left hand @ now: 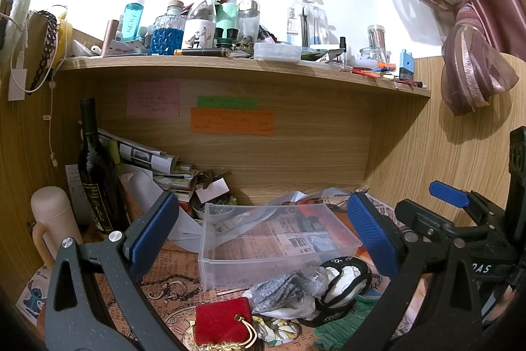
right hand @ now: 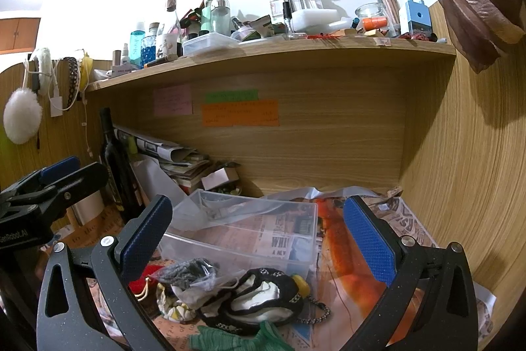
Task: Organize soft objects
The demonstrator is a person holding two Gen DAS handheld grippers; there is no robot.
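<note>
A pile of soft things lies on the desk in front of a clear plastic bin (left hand: 276, 239) (right hand: 243, 232). The pile holds black-and-white earmuffs (left hand: 342, 288) (right hand: 259, 295), a grey item in a clear bag (left hand: 286, 288) (right hand: 190, 275), a red pouch (left hand: 223, 321) (right hand: 144, 282), a floral cloth (left hand: 279, 329) (right hand: 172, 306) and a green knit piece (left hand: 345, 321) (right hand: 230, 339). My left gripper (left hand: 263, 232) is open and empty above the bin. My right gripper (right hand: 259, 239) is open and empty above the pile and bin. Each shows in the other's view, the right (left hand: 450, 206) and the left (right hand: 49, 183).
A dark wine bottle (left hand: 98, 176) (right hand: 115, 160), a pink flask (left hand: 54, 219) and stacked papers (left hand: 154, 166) stand at the back left. A crowded shelf (left hand: 243, 64) (right hand: 269, 51) overhangs the desk. A curtain (left hand: 460, 22) hangs at right. Wood panels close in both sides.
</note>
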